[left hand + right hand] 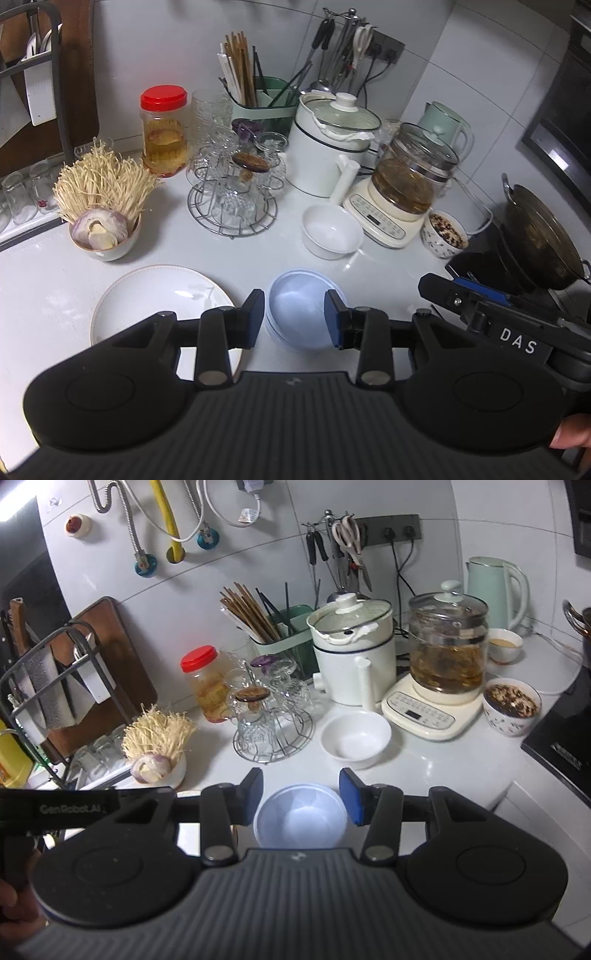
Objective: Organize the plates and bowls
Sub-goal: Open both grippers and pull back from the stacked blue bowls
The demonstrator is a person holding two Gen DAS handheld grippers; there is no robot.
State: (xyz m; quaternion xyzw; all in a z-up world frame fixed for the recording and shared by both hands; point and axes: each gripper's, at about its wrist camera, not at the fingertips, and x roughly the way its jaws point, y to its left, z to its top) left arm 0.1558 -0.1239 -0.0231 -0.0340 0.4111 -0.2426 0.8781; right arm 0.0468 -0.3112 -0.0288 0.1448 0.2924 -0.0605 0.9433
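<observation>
A stack of pale blue bowls [301, 314] stands on the white counter near the front; it also shows in the right wrist view [301, 819]. My left gripper [294, 318] is open above it, fingers either side, holding nothing. My right gripper [301, 797] is open over the same stack, also empty. A white plate [155, 299] with a thin brown rim lies left of the stack, partly under my left gripper. A white bowl [330, 230] sits behind the stack, also seen in the right wrist view [354, 738].
A bowl of enoki mushrooms and onion [101, 214] stands at the left. A wire rack of glass cups [232, 199], a red-lidded jar [164, 129], a white pot [328, 147], a glass kettle [406, 184] and a bowl of grains [445, 232] crowd the back. A wok [539, 236] sits at the right.
</observation>
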